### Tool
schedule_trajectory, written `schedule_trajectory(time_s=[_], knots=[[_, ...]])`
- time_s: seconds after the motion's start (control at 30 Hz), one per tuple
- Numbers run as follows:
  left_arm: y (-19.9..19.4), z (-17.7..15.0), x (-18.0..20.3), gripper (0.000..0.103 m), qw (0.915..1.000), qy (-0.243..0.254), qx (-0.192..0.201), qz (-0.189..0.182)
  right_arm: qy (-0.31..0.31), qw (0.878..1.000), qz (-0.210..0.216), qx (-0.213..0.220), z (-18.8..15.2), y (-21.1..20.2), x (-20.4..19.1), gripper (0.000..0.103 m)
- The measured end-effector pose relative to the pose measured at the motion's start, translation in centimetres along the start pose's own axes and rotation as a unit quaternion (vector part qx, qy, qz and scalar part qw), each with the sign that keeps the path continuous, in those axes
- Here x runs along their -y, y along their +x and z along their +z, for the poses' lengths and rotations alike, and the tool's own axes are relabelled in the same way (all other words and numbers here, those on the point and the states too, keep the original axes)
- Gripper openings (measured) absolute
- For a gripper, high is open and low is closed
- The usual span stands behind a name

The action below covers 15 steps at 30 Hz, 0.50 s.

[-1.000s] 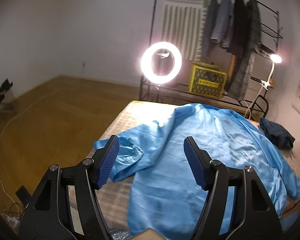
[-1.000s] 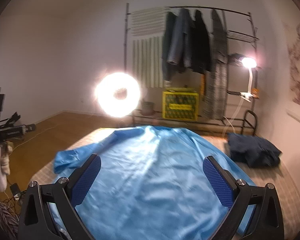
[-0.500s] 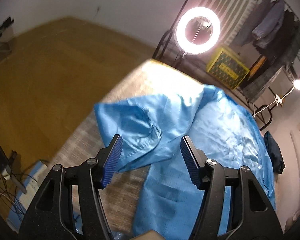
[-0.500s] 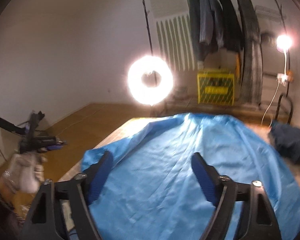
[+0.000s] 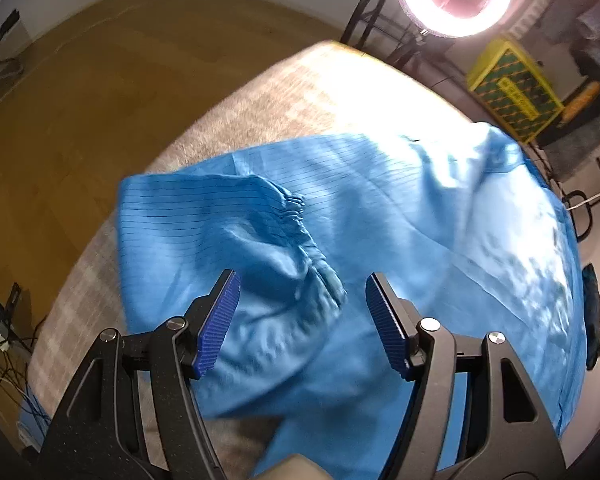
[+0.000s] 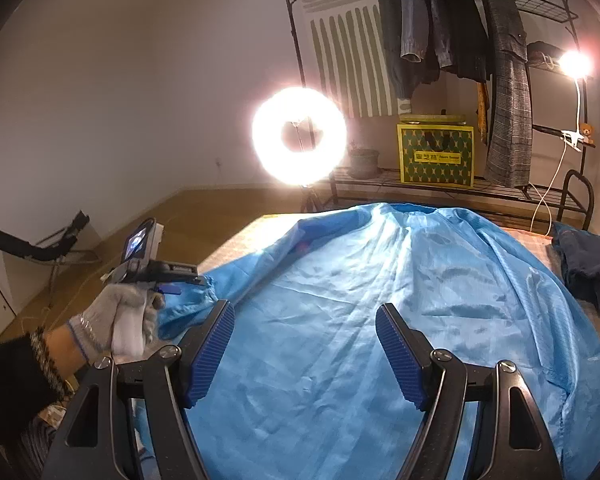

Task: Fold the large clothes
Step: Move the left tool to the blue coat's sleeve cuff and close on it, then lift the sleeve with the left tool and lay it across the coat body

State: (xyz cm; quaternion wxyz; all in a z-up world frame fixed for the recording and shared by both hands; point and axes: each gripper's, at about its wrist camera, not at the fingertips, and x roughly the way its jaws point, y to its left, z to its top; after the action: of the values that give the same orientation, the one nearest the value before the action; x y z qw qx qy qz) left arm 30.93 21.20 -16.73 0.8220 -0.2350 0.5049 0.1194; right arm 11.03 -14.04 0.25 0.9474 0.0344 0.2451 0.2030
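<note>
A large bright blue garment [image 6: 380,300] lies spread over the checked bed [image 5: 260,92]. Its sleeve with a gathered elastic cuff [image 5: 300,236] is folded back over the left side of the body. My left gripper [image 5: 302,320] is open and empty, hovering just above that cuff. In the right wrist view the left gripper [image 6: 168,276], held in a gloved hand, sits at the sleeve end at the bed's left edge. My right gripper [image 6: 304,356] is open and empty above the middle of the garment.
A lit ring light [image 6: 300,136] stands past the bed's far end. Behind it a clothes rack [image 6: 460,20] holds hanging garments and a yellow box [image 6: 436,156]. A dark blue garment [image 6: 588,264] lies on the bed's right side. Wooden floor [image 5: 80,100] lies left.
My left gripper has tipped down and moved close over the sleeve cuff. My right gripper has narrowed its jaws somewhat and stays over the garment's middle.
</note>
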Motion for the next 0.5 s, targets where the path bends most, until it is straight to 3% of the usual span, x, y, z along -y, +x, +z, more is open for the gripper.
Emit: schedule_trajectory(time_s=[0.27, 0.37, 0.43, 0.5], knots=[[4.8, 1.7, -1.1, 0.067, 0.9992, -0.025, -0.025, 0.017, -0.003, 1.000, 0.002, -0.014, -0.1, 1.0, 0.1, 0.076], [4.8, 1.8, -0.7, 0.063, 0.9993, 0.000, -0.015, 0.035, -0.009, 1.000, -0.009, -0.018, -0.2, 1.2, 0.2, 0.076], [4.8, 2.0, -0.8, 0.032, 0.9989, 0.011, -0.011, 0.043, -0.007, 1.000, -0.013, -0.022, -0.3, 1.3, 0.4, 0.076], [4.6, 2.3, -1.6, 0.014, 0.9990, 0.008, -0.008, 0.044, -0.002, 1.000, -0.013, -0.027, -0.4, 1.5, 0.7, 0.076]])
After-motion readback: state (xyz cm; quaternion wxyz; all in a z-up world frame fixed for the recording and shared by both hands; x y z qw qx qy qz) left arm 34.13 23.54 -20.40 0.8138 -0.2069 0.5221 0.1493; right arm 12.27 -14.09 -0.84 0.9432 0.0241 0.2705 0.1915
